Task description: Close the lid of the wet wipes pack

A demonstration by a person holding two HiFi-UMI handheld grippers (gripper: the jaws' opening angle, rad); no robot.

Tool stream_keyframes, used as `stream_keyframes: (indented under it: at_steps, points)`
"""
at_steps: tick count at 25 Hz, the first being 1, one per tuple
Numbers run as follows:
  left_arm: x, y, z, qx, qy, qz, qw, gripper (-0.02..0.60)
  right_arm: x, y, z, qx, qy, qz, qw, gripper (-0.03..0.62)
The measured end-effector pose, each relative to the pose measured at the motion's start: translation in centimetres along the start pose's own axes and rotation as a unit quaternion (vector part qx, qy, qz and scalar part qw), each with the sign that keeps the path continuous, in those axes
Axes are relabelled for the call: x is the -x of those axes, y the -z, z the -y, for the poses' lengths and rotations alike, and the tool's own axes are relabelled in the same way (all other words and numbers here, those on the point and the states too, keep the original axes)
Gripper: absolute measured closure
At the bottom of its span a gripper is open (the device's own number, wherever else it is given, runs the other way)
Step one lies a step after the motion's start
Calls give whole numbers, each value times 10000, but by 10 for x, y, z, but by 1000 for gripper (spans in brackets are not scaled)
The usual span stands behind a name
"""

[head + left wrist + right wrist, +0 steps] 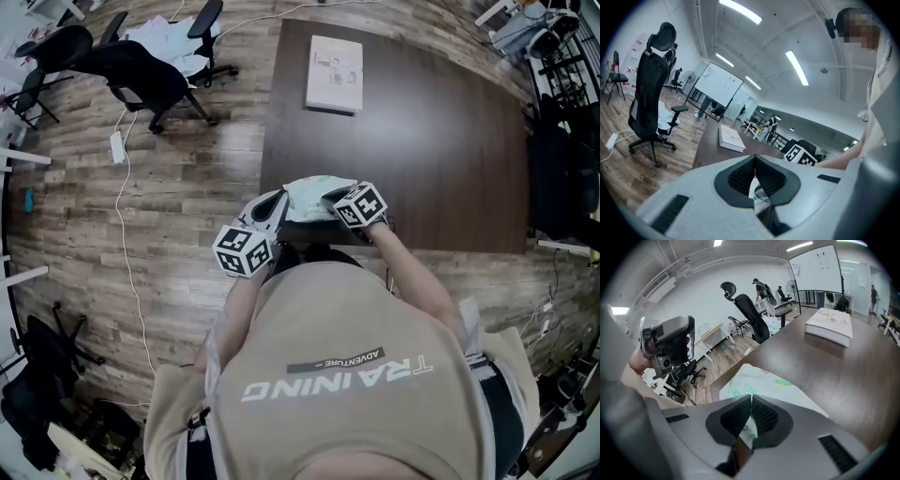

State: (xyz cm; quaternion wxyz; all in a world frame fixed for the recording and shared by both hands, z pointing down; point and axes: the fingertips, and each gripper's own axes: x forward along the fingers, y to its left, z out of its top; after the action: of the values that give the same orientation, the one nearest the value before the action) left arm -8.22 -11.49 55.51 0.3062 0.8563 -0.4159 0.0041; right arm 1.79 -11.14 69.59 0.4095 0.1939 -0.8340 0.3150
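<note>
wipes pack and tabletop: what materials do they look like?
The wipes pack is likely soft plastic film: white with green print, creased, slightly glossy. The tabletop is smooth and dark brown with a faint sheen, laminate or veneer; can't tell which.

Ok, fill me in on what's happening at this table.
A person holds a tool in each hand at the near edge of the dark table. The left tool and the right tool are each pinched on an edge of the wet wipes pack, one at either end. The pack's lid can't be made out here. A white book lies untouched farther back.
</note>
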Motion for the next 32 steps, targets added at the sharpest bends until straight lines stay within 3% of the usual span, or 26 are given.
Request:
stream_keyframes:
  at_steps: [12,19,25,32]
  points:
    - [-17,15,-9,3,198,-231,9995,572,-3,5,3,-418,6,354,9985,579]
    - [-20,0,0,0,313,-151,9994,572,-4,5,0,-162,269,409,9987,579]
    - [-28,-18,8,-239,323,-148,9991,572,0,1,-2,14,444,468,9979,579]
    - [-30,-33,20,-594,394,-244,9972,572,32,-26,6,-243,575,1292,9896,580]
